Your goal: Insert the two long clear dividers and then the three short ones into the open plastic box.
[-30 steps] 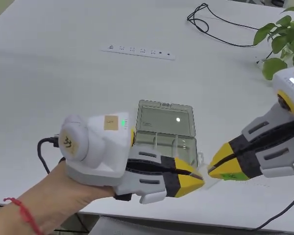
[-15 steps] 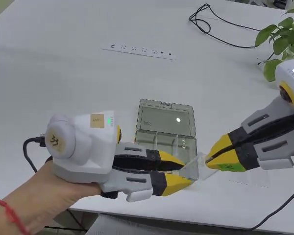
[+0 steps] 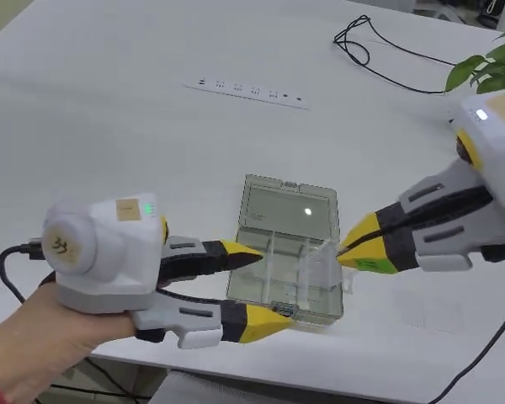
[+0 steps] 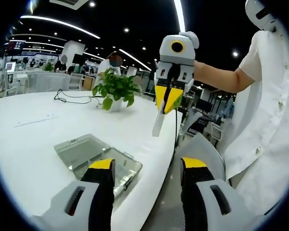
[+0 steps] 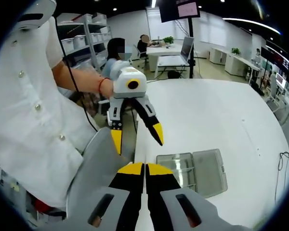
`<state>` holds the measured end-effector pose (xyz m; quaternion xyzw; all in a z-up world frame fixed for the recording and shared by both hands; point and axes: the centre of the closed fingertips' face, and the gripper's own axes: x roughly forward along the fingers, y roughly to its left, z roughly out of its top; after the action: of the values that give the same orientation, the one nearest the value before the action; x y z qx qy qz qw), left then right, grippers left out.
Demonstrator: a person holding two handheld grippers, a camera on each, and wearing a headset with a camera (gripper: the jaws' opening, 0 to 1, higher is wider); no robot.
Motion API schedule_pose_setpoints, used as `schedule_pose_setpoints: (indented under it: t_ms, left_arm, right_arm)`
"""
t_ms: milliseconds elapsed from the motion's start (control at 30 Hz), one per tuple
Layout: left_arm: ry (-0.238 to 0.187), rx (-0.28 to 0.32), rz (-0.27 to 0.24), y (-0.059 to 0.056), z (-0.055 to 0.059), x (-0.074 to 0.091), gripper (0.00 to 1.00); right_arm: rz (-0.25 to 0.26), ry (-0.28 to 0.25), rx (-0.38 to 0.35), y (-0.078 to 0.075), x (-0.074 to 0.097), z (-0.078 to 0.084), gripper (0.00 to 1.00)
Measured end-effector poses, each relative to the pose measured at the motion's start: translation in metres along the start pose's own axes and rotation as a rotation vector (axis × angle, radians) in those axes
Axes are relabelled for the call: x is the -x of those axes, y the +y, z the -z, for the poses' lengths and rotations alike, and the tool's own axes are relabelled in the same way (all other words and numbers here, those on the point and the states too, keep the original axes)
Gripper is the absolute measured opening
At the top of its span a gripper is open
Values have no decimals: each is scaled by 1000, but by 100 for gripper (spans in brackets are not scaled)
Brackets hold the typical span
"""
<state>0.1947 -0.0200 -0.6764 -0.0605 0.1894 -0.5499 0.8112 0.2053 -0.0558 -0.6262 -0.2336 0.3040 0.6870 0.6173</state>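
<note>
— Yellow-tipped right gripper (image 3: 345, 252) is clenched on a clear plastic divider strip (image 4: 157, 126), which hangs in the air from its jaws, close to the near right corner of the open clear plastic box (image 3: 273, 210) (lid flat behind the tray).
— And the yellow-tipped left gripper (image 3: 254, 286)?
— Jaws spread wide, nothing between them, at the box's near left side over the white workbench (image 3: 109, 126).
— Anything seated already?
— Clear partitions show inside the tray; the count is unclear.

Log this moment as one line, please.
left tool: open, empty | right tool: shut on clear divider | divider aloft near open box
</note>
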Motion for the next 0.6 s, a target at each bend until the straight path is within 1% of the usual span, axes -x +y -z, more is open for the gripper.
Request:
schedule_pose_setpoints:
  t_ms: [67,133,200,267,333,367,433,467,500,567,600]
  left_arm:
    - [-3,8,-17,5,1,3,59]
    - [-2,8,-34,10,3,6,65]
    - [-7,5,-43,13,4,8,69]
    - [1,9,-54,17,7,9,72]
    - [-1,2,-66,20,9,10,76]
    - [2,7,-68,21,11,10,79]
    - [7,-3,-76,24,14,11,83]
    - [16,0,-79,26,17,11,85]
    - [34,2,-84,27,22,11,87]
    - [39,-18,-89,29,25,12,91]
    - [41,-16,-91,30,26,12,93]
  right_arm:
    - [15,9,7,-8,-5,-1,2]
    - [20,11,11,-13,-9,-2,2]
    - [30,20,16,-20,-15,-2,2]
    - [39,28,21,-27,-21,-2,2]
    - [50,33,23,-34,-27,-2,2]
    - [54,32,23,-38,-29,-1,2]
    - [65,31,21,-45,-35,-1,2]
    - [68,31,16,-49,-39,0,2]
    - [70,29,14,-51,-42,1,2]
    - [74,29,9,-59,-52,6,2]
    - [76,29,9,-61,-56,8,2]
